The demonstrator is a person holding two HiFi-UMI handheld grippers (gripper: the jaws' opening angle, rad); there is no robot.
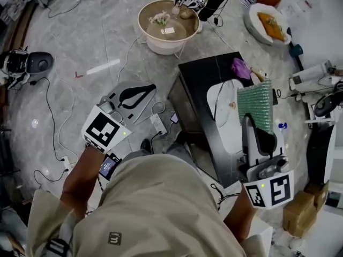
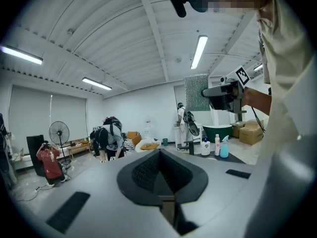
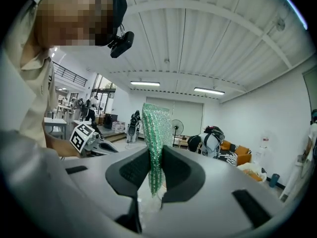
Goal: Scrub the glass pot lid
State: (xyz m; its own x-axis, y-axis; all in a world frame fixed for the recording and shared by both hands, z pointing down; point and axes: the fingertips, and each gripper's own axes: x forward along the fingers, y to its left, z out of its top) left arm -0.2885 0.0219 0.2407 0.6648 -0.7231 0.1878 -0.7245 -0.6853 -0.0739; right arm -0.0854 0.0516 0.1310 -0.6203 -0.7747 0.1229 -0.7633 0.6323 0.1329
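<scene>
My right gripper (image 1: 256,126) is shut on a green bubbly scrub pad (image 1: 255,103), held upright over the white basin (image 1: 231,137) on the black table (image 1: 199,78). In the right gripper view the scrub pad (image 3: 155,133) stands pinched between the jaws of that gripper (image 3: 156,158). A glass pot lid (image 1: 224,107) with a small knob seems to lie in the basin, left of the pad. My left gripper (image 1: 150,89) hangs off the table's left side over the floor, shut and empty. The left gripper view looks across the room along that gripper (image 2: 158,156).
A purple object (image 1: 240,67) lies at the table's far end. A round beige table (image 1: 167,27) stands beyond. Cables and a power strip (image 1: 158,125) lie on the floor by the table. Cardboard boxes (image 1: 300,213) sit at the right. Bottles (image 2: 216,145) stand on a dark surface.
</scene>
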